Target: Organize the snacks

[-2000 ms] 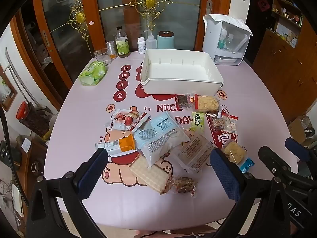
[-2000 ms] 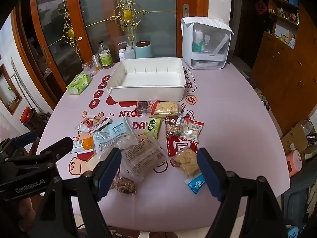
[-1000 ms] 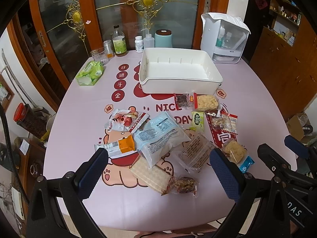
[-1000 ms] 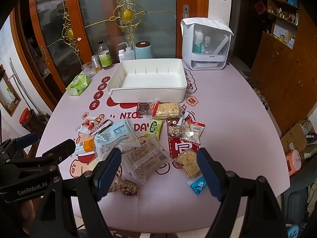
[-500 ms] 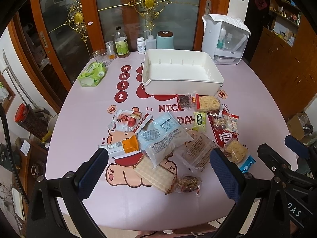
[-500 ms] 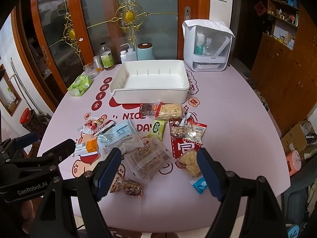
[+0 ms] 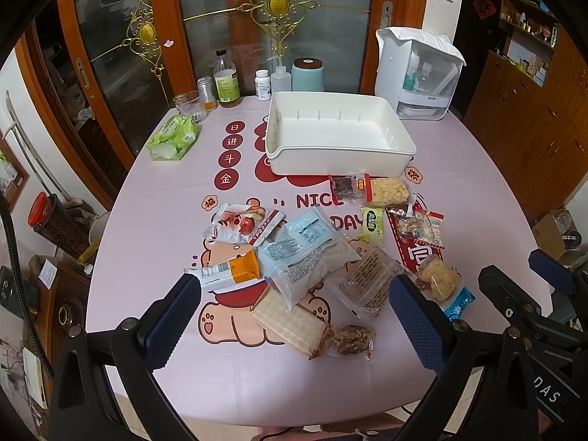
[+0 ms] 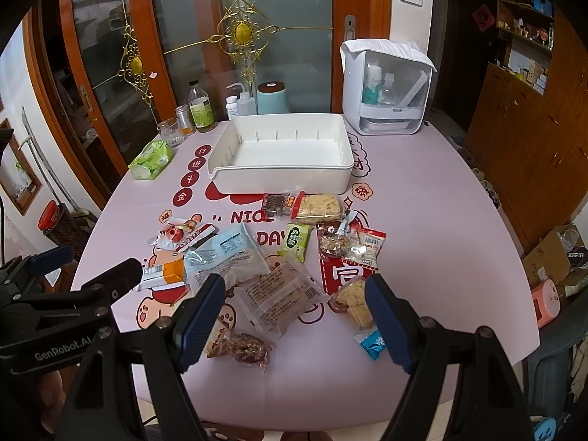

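Note:
Several wrapped snacks lie scattered on the pink table [image 7: 154,228]: a pale blue packet [image 7: 305,253], a wafer pack [image 7: 288,321], an orange-and-white bar [image 7: 229,270], a clear cake packet [image 8: 281,296] and a green sachet [image 8: 296,240]. Behind them stands an empty white bin [image 7: 338,134] [image 8: 283,152]. My left gripper [image 7: 294,312] hovers open over the near snacks, nothing between its blue pads. To its right my right gripper [image 8: 294,312] is also open and empty, above the cake packet.
At the table's far edge stand bottles [image 7: 227,81], a glass [image 7: 189,104], a teal canister [image 7: 307,75] and a white dispenser box [image 7: 419,73]. A green tissue pack [image 7: 172,137] lies at the far left. Wooden cabinets [image 8: 529,139] line the right wall.
Both grippers have stayed open and almost still; the views shifted only slightly, the snacks sliding a little down in the frames.

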`<action>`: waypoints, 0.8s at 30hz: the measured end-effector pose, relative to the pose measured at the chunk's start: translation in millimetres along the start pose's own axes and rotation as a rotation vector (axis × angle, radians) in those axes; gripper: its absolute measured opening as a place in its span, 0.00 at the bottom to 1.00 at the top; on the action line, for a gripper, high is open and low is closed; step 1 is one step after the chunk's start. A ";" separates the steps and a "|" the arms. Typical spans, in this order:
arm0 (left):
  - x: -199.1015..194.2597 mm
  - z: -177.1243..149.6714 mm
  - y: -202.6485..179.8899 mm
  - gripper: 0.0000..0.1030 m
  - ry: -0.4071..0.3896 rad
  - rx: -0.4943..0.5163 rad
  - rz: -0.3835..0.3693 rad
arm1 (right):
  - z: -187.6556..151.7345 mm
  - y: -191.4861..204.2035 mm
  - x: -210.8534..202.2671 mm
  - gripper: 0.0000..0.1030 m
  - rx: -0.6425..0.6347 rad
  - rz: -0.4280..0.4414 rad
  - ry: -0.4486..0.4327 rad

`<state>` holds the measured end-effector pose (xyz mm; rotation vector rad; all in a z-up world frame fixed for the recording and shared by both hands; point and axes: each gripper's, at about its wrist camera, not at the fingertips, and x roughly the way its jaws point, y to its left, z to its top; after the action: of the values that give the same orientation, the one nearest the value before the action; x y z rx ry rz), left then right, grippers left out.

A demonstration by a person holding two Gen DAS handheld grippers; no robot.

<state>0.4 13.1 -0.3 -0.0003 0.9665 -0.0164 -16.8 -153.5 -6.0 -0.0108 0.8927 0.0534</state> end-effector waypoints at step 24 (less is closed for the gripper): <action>-1.7 0.3 2.0 0.99 -0.004 -0.001 0.001 | -2.0 1.1 0.5 0.77 0.000 0.002 -0.004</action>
<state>-0.3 15.1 1.2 -0.0005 0.9622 -0.0154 -18.1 -152.4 -7.6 -0.0094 0.8883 0.0550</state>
